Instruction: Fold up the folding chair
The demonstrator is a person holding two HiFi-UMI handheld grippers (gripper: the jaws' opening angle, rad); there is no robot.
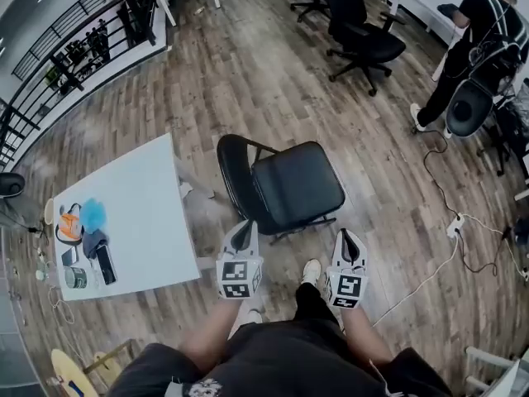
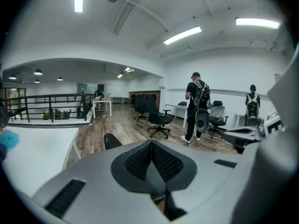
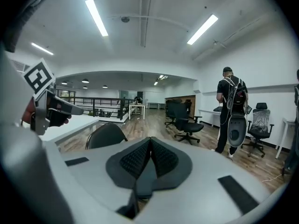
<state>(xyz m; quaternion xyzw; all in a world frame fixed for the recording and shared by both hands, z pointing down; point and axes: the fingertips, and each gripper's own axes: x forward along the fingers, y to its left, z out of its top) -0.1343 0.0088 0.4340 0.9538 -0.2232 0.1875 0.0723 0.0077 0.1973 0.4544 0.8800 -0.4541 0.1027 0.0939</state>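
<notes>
Chair: I see the black folding chair with a padded seat and thin metal frame point(image 1: 296, 187) standing unfolded on the grey-brown plank floor point(image 1: 248, 81). Its seat is level and its rounded backrest is on the side nearer the tabletop.
Chair position: It is just ahead of the person's white shoe point(image 1: 311, 271) and close beside the tabletop's right edge.
Left tongs: The left tongs point(image 1: 243, 231) are pressed together with nothing between them. They hang just short of the seat's near left corner; I can't confirm contact.
Right tongs: The right tongs point(image 1: 348, 240) are also pressed together and empty. They sit off the seat's near right corner, apart from it.
Tabletop: The white rectangular tabletop point(image 1: 145, 213) carries a small cluster at its left end: a blue cloth point(image 1: 92, 215), an orange item point(image 1: 69, 226), a short round can point(image 1: 76, 278) and a dark flat device point(image 1: 106, 264).
Far floor: A black wheeled office chair point(image 1: 364, 40) stands well beyond the folding chair.
Right side: A person in dark clothes point(image 1: 471, 48) stands there, and a white power strip with trailing cable point(image 1: 455, 224) lies on the floor.
</notes>
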